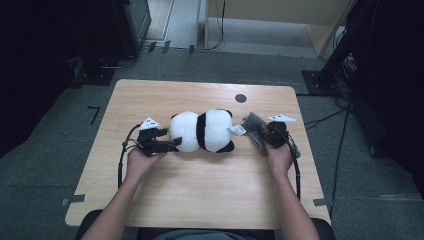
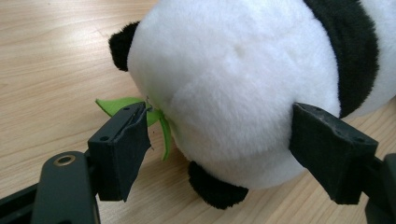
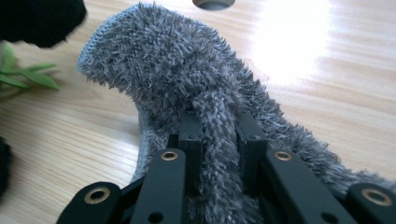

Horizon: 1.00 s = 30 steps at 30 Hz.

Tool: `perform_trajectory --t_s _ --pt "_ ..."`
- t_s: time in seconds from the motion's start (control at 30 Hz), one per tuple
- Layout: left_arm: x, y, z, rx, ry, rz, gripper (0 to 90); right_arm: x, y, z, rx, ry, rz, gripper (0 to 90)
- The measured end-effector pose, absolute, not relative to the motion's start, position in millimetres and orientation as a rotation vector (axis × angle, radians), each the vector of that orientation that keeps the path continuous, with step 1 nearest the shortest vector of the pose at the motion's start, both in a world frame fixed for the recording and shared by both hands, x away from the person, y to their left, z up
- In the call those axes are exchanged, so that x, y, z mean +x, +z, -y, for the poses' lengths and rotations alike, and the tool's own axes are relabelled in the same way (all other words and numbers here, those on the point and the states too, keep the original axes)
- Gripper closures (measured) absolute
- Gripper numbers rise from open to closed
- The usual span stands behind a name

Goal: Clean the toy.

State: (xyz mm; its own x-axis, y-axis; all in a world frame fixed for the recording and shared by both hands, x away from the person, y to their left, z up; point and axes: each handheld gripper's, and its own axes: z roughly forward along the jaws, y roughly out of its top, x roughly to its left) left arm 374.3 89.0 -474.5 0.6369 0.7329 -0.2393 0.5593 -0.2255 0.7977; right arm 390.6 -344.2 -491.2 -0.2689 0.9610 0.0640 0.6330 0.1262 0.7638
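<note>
Plush panda [image 1: 202, 131] lies lengthwise across table, head toward grey sock [image 1: 255, 129].

Black claws [image 3: 219, 135], brass rivets, black cables, grey triangular plates; bare forearms.

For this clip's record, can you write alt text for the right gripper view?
The right gripper has its two black jaws pinched shut on a fold of a fuzzy grey sock, which humps up from the light wooden table. Green leaves and black plush fur show at the left edge.
</note>
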Motion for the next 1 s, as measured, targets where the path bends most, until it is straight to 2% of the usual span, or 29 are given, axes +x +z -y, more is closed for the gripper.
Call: perform_trajectory --t_s 0.53,1.0 --pt "379.9 -478.0 -80.6 1.885 0.193 -0.989 14.3 393.4 -443.2 333.1 1.46 1.049 -2.054 76.9" --pt "378.8 -486.1 -79.6 1.86 0.225 -0.926 14.2 402.2 -388.3 303.2 1.335 1.082 -2.086 76.7"
